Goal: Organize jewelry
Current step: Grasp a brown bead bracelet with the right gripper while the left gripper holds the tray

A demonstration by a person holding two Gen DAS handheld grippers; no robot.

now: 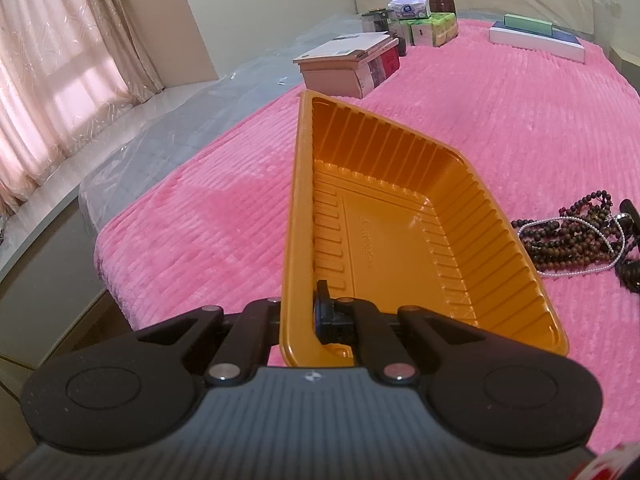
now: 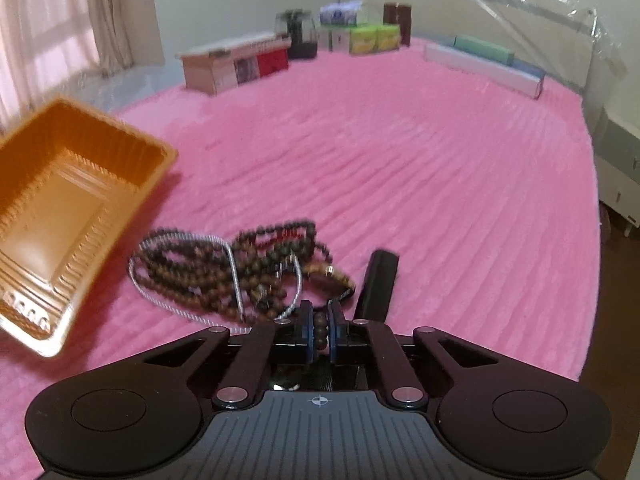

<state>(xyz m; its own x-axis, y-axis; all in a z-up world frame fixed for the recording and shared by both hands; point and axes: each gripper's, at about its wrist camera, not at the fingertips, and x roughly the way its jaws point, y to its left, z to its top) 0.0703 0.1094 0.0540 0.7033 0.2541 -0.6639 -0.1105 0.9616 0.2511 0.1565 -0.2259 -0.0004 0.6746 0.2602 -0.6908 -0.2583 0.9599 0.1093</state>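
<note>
Left gripper [image 1: 298,320] clamped on the near rim of the orange tray [image 1: 400,216], tray tilted above the pink blanket [image 1: 520,120]. Beaded necklaces [image 2: 240,272] lie heaped on the blanket just right of the tray. Right gripper [image 2: 319,332] closed narrow on a dark bead strand of that heap.

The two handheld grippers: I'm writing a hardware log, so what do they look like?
Both the left gripper and right gripper share one design: matte black linkage arms with silver pivot pins, round black side discs, ribbed grey body bearing a small white mark, blue-edged black fingers.
</note>
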